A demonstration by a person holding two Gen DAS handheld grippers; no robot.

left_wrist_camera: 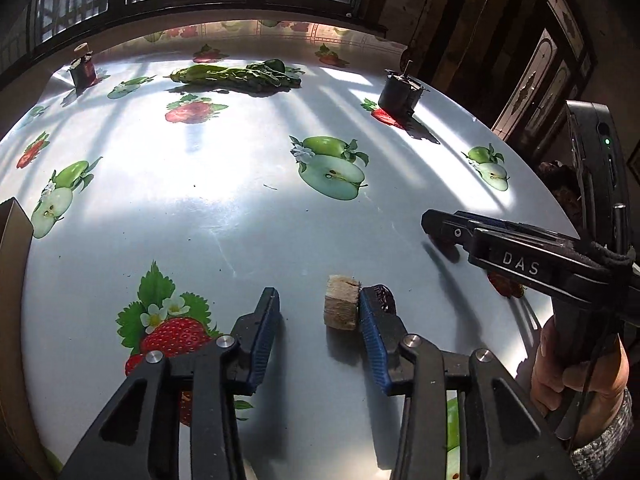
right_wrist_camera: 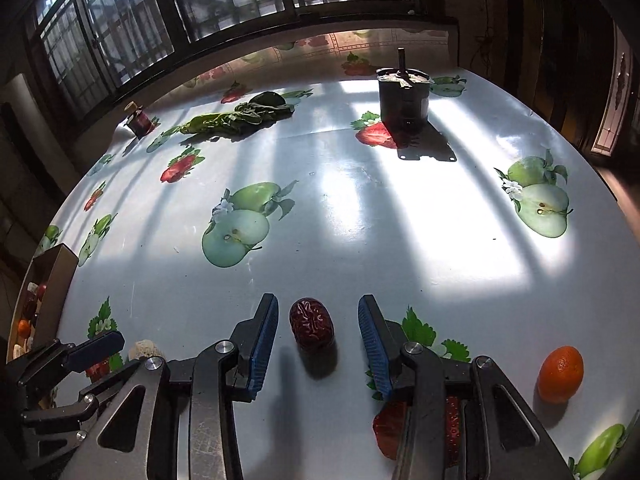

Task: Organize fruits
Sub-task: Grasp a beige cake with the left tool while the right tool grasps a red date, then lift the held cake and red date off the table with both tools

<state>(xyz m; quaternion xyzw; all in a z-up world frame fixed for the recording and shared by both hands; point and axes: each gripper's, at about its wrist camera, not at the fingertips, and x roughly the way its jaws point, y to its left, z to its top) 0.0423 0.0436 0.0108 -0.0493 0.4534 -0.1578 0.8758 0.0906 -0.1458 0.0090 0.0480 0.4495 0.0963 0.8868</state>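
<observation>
Judging by the pics, you're midway: your right claw (right_wrist_camera: 318, 340) is spread wide w/ the wrinkled red date (right_wrist_camera: 311, 329) sitting between its fingers, untouched on both sides, so that grab isn't made yet. Your left claw (left_wrist_camera: 319, 320) is open too, w/ a pale cut chunk (left_wrist_camera: 341, 306) against its right finger. Just right of the right claw an orange fruit (right_wrist_camera: 560, 374) waits loose; far left, the box (right_wrist_camera: 56, 280) already holds some fruit, so approx 3 pcs left.
</observation>
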